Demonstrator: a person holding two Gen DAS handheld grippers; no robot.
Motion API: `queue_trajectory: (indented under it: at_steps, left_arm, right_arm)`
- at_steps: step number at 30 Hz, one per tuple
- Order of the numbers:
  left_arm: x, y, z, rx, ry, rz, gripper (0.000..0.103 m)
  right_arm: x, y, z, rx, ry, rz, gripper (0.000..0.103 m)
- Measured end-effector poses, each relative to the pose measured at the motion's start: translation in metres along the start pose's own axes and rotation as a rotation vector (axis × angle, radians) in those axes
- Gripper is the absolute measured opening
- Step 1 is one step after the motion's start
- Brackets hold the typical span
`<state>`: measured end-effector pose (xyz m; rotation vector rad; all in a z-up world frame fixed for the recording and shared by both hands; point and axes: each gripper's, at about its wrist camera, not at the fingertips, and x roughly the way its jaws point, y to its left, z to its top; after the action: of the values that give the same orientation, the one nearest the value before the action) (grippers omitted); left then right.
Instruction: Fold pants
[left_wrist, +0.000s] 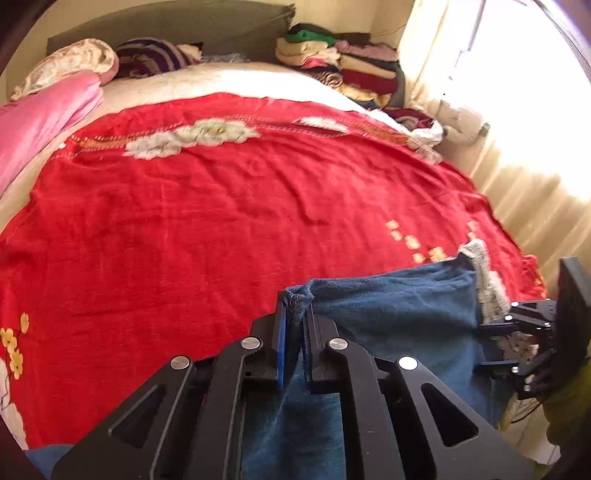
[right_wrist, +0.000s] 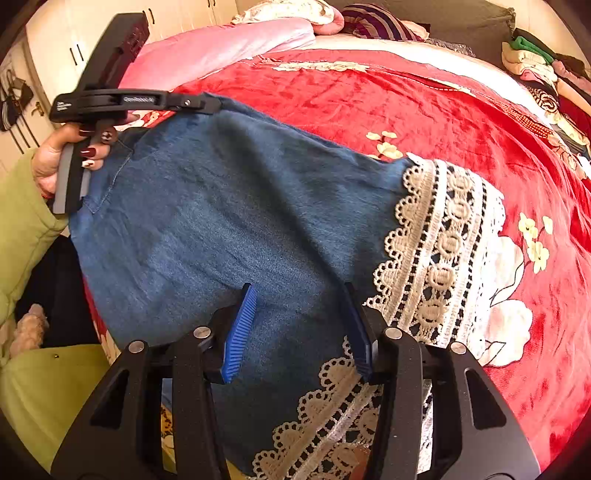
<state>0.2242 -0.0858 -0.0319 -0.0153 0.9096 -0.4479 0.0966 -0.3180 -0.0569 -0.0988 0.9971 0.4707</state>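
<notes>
The blue denim pants (right_wrist: 221, 221) with white lace cuffs (right_wrist: 443, 251) lie at the near edge of the red bed cover (right_wrist: 406, 103). My left gripper (left_wrist: 297, 299) is shut on a folded edge of the pants (left_wrist: 391, 306) and holds it lifted; it also shows at the far left of the right wrist view (right_wrist: 207, 103). My right gripper (right_wrist: 299, 291) is open, its blue pads (right_wrist: 240, 332) spread just above the denim near the lace cuff. It appears at the right edge of the left wrist view (left_wrist: 517, 332).
A pink quilt (left_wrist: 40, 114) and pillows (left_wrist: 74, 62) lie at the bed's left and head. A pile of folded clothes (left_wrist: 343, 62) sits at the far right corner. Curtains (left_wrist: 517, 110) hang on the right. Cupboards (right_wrist: 55, 48) stand behind my left hand.
</notes>
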Motion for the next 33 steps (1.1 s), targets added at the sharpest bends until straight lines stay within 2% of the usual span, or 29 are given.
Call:
queue_trajectory:
  at_steps: [2,5,9,12,14,19,21,22,23,26,29,33]
  left_arm:
    - [0.016,-0.002,-0.007,0.009,0.041,0.029,0.007]
    - [0.021,-0.005,-0.010,0.017,0.041,0.048,0.007]
    - [0.013,-0.004,-0.010,0.017,0.029,0.040,0.007]
    - [0.011,-0.003,-0.011,0.012,0.021,0.037,0.007]
    - [0.009,-0.005,-0.013,0.008,0.013,0.035,0.007]
    - [0.007,-0.004,-0.014,0.003,0.001,0.029,0.007]
    - [0.005,-0.005,-0.015,0.006,-0.006,0.037,0.007]
    - [0.004,-0.006,-0.015,0.009,-0.011,0.041,0.006]
    - [0.003,-0.007,-0.015,0.013,-0.014,0.046,0.006]
    - [-0.003,-0.009,-0.014,0.022,-0.042,0.050,0.006]
    - [-0.003,-0.009,-0.012,0.010,-0.057,0.041,0.006]
    - [0.010,-0.008,-0.014,0.002,-0.018,0.064,0.006]
  right_arm:
    - [0.000,0.002,0.000,-0.009,0.005,-0.009,0.040]
    - [-0.004,0.001,0.004,-0.004,0.011,-0.008,0.041]
    - [-0.044,-0.021,0.024,0.064,-0.144,-0.078,0.041]
    - [-0.055,-0.058,0.039,0.172,-0.195,-0.098,0.043]
    - [-0.046,-0.087,0.044,0.264,-0.164,-0.098,0.043]
    - [-0.012,-0.126,0.047,0.377,-0.096,0.036,0.043]
    - [0.000,-0.132,0.042,0.407,-0.091,0.093,0.031]
    - [0.001,-0.132,0.039,0.411,-0.101,0.106,0.022]
    - [-0.003,-0.129,0.035,0.406,-0.123,0.116,0.019]
    - [-0.027,-0.118,0.029,0.384,-0.218,0.074,0.013]
    - [-0.038,-0.121,0.028,0.378,-0.273,0.041,0.011]
    - [-0.013,-0.124,0.029,0.377,-0.195,-0.026,0.012]
